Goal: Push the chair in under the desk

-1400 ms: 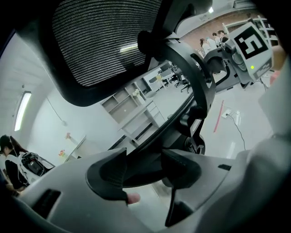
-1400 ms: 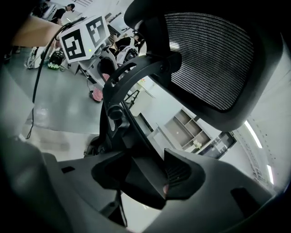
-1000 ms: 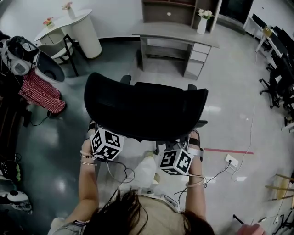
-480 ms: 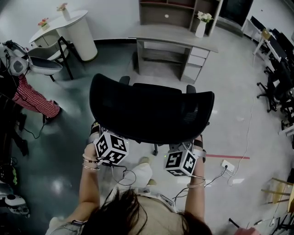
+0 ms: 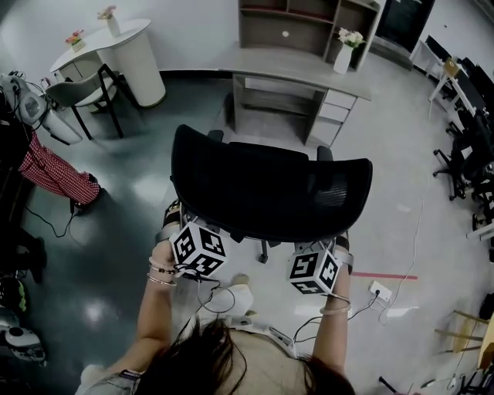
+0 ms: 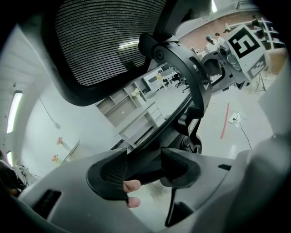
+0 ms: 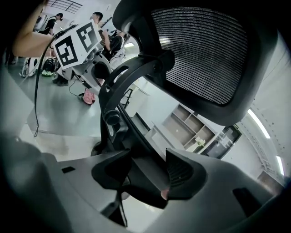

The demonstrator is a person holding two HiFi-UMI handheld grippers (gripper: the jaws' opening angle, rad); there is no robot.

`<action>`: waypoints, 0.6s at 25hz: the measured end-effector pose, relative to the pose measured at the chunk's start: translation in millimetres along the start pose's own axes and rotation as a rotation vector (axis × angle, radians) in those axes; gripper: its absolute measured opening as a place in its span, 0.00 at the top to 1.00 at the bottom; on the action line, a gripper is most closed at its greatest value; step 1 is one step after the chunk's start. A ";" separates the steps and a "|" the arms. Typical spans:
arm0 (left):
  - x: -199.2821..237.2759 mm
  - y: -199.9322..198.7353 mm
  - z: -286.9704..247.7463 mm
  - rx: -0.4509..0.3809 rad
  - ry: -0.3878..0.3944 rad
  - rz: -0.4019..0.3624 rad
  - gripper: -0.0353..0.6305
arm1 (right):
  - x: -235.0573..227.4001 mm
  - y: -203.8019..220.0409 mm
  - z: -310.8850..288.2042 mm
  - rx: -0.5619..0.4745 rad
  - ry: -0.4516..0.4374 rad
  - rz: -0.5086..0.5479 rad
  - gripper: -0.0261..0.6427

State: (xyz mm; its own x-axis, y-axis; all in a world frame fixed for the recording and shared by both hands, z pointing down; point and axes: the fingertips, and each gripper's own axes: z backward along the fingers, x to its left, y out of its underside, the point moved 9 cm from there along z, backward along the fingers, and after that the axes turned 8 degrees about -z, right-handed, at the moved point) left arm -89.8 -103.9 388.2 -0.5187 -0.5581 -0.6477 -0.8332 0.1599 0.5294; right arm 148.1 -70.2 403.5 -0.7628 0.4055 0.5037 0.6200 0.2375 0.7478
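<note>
One chair: a black mesh-backed office chair (image 5: 270, 185) stands on open floor, its backrest toward the person and its seat facing the counter (image 5: 297, 65).
Gap to goal: the chair is well apart from the counter, with bare glossy floor between them. It looks roughly lined up with the kneehole left of the drawers.
Left gripper: the left gripper (image 6: 145, 168) has its fingers closed onto a dark bar of the chair's rear frame, which fills the space between the pads. The person's fingertips (image 6: 131, 185) show just beside the left pad.
Right gripper: the right gripper (image 7: 148, 172) has its fingers clamped on the frame bar on the other side, just below the mesh back.
Marker cubes: in the head view both sit just behind the lower edge of the backrest, left cube (image 5: 199, 248) and right cube (image 5: 315, 270).
Progress: the grasp looks made on both sides, but the push is far from finished. The whole run across the floor and the last slide under the counter are left.
Counter top: a white vase of flowers (image 5: 345, 46) stands at its right end.
Surroundings: a shelf unit (image 5: 309, 15) stands behind the counter, a round white table (image 5: 116, 46) far left, and a red floor line (image 5: 386, 275) and a wall-type socket block (image 5: 378, 292) to the right.
</note>
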 end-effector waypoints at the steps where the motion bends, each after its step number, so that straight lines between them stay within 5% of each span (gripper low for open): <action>1: 2.1 -1.6 -3.3 -0.003 0.001 -0.002 0.62 | -2.7 -0.9 -3.7 0.006 0.002 -0.001 0.62; 15: 24.8 -23.5 -42.9 -0.067 0.058 -0.036 0.62 | -42.8 -5.9 -47.8 0.070 0.006 -0.025 0.61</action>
State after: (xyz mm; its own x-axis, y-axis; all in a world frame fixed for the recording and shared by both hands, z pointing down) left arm -74.8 -156.4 383.2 -0.4751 -0.6092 -0.6350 -0.8354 0.0855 0.5430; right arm 168.4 -131.1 398.2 -0.7794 0.3933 0.4876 0.6116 0.3086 0.7285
